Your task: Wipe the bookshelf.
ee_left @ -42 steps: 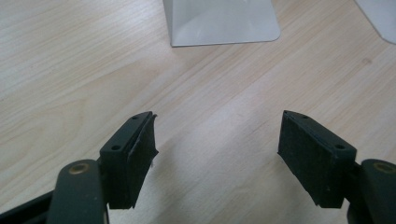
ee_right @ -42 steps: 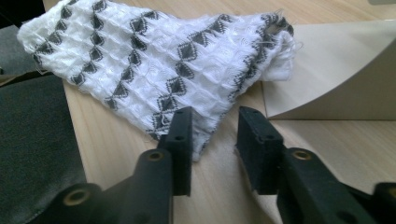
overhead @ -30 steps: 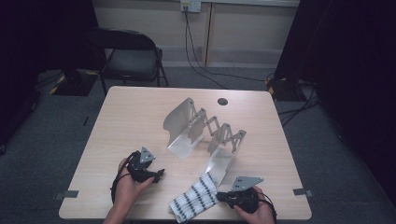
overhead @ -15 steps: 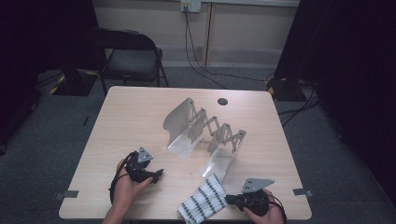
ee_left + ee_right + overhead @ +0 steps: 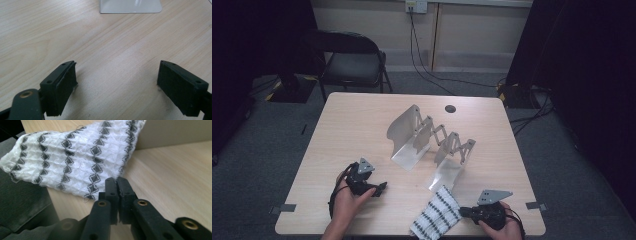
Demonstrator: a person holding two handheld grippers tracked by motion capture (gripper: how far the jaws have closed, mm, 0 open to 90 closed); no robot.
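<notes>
Two grippers work at the desk: the right gripper has its fingers clenched together, just beside the striped cloth at the near edge, against the metal rack. The left gripper has just been opening, fingers released over bare wood.

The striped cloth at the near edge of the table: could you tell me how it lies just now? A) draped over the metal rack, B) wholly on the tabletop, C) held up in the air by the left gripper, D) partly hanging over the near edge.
D: the striped cloth rests on the table with one end hanging past its near edge, over the grey floor in the right gripper view.
</notes>
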